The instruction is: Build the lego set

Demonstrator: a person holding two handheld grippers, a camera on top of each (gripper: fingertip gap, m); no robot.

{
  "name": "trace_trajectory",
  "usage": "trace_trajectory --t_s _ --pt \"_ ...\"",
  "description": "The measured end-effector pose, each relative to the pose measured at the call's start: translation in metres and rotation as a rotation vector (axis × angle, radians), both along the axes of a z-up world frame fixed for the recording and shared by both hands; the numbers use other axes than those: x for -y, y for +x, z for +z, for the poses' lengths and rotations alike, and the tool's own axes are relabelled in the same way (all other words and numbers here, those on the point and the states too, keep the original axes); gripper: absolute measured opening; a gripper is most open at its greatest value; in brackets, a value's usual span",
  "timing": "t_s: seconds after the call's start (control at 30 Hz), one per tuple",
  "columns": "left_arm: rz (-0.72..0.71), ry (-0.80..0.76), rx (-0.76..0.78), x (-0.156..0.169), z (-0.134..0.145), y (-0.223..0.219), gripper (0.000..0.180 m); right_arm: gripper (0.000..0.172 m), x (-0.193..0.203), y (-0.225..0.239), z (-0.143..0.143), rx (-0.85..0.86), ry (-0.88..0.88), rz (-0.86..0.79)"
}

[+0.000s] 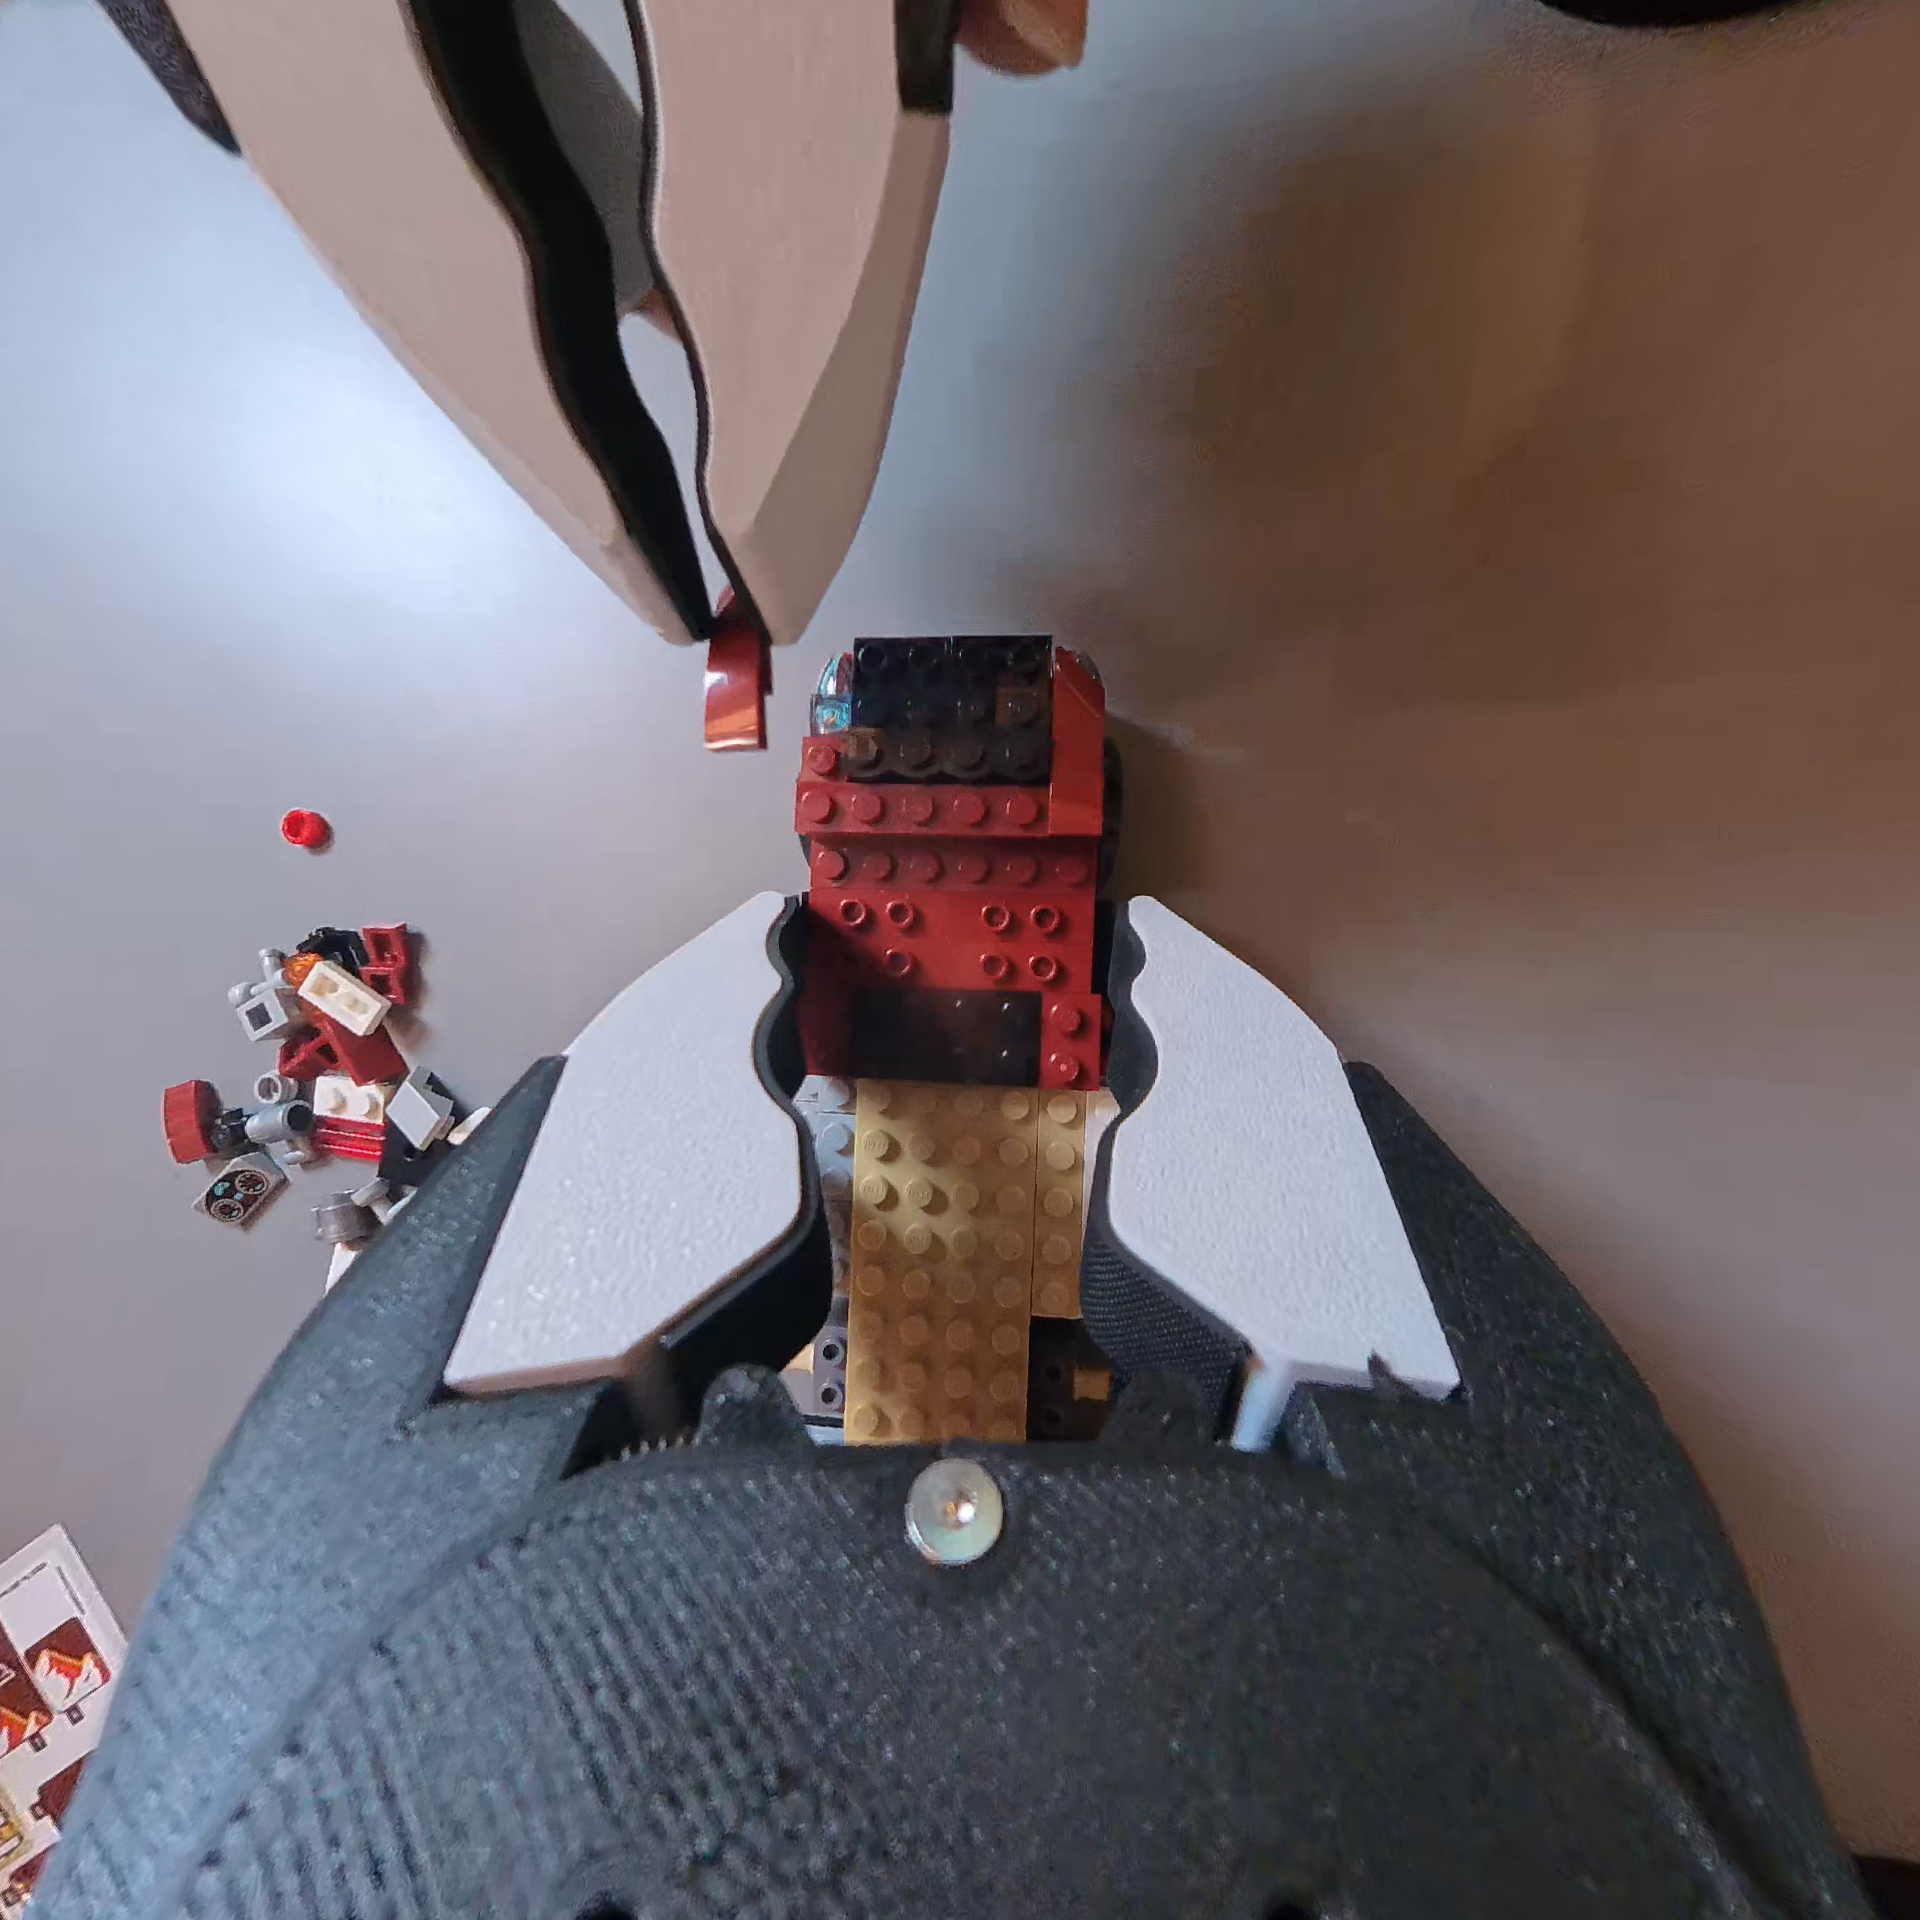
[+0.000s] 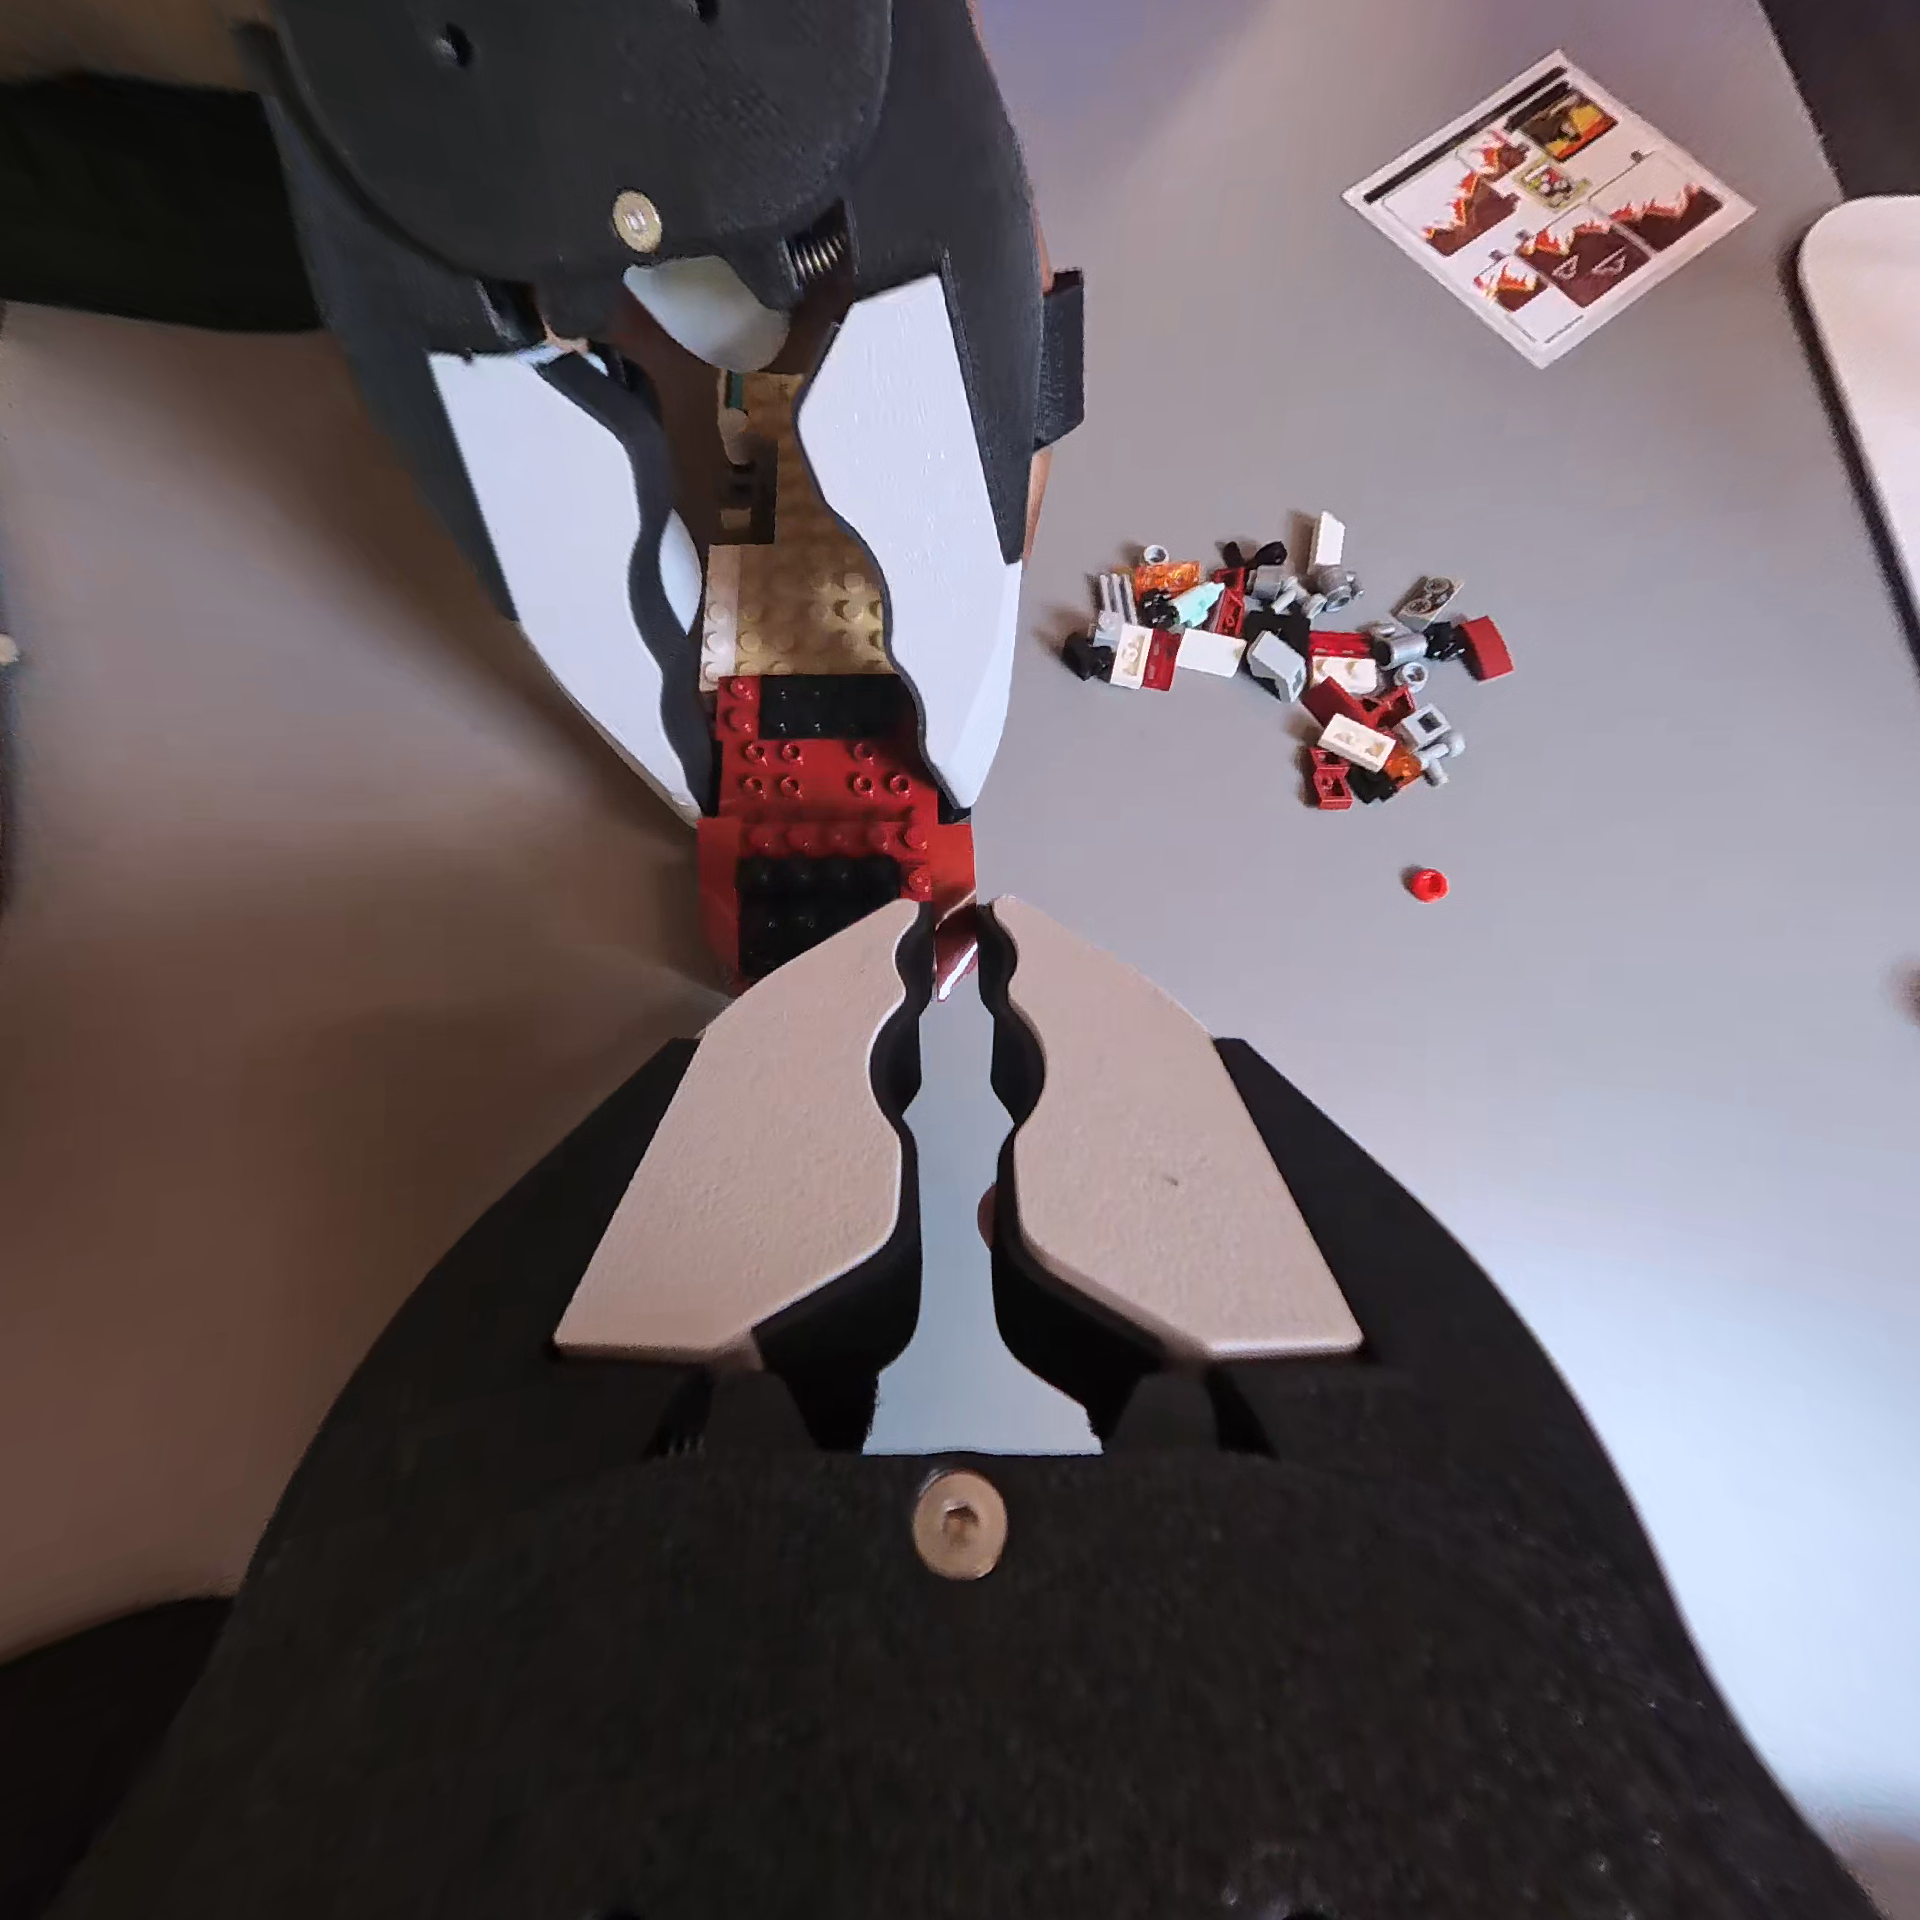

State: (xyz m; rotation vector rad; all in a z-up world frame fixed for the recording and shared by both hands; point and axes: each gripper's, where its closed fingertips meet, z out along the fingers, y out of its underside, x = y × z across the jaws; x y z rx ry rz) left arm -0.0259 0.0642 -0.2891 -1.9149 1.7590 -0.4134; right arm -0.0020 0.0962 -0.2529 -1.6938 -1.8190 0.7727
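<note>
Dark-red curved piece (image 1: 736,694) pinched by R gripper (image 2: 957,914); L gripper (image 1: 951,935) clamps brick model (image 1: 951,862).

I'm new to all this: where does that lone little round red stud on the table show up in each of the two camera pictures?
Left wrist view: the round red stud lies at the left, above the pile of loose bricks.
Right wrist view: it lies right of centre, below that same pile.
Shared landmark: the pile of loose bricks on the grey table.
</note>
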Motion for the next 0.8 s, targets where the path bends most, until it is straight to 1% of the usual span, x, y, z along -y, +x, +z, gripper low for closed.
trace_trajectory --t_s 0.1,0.2,0.3,0.4,0.8 --pt "-0.003 -0.021 0.011 0.0 0.001 -0.001 0.057 0.008 0.003 -0.001 -0.007 -0.001 -0.044 0.007" --pt "0.025 -0.048 0.043 -0.004 0.005 -0.004 0.065 0.008 0.003 -0.002 -0.009 -0.013 -0.071 0.008" --pt "0.051 -0.064 0.134 -0.008 0.019 -0.001 0.063 0.008 0.003 -0.003 -0.01 -0.014 -0.094 0.011" --pt "0.042 -0.071 0.185 -0.006 0.026 0.005 0.063 0.008 0.002 -0.004 -0.012 -0.005 -0.101 0.017" --pt "-0.011 -0.061 0.214 0.005 0.03 0.018 0.063 0.008 0.006 -0.007 -0.012 0.024 -0.11 0.038"
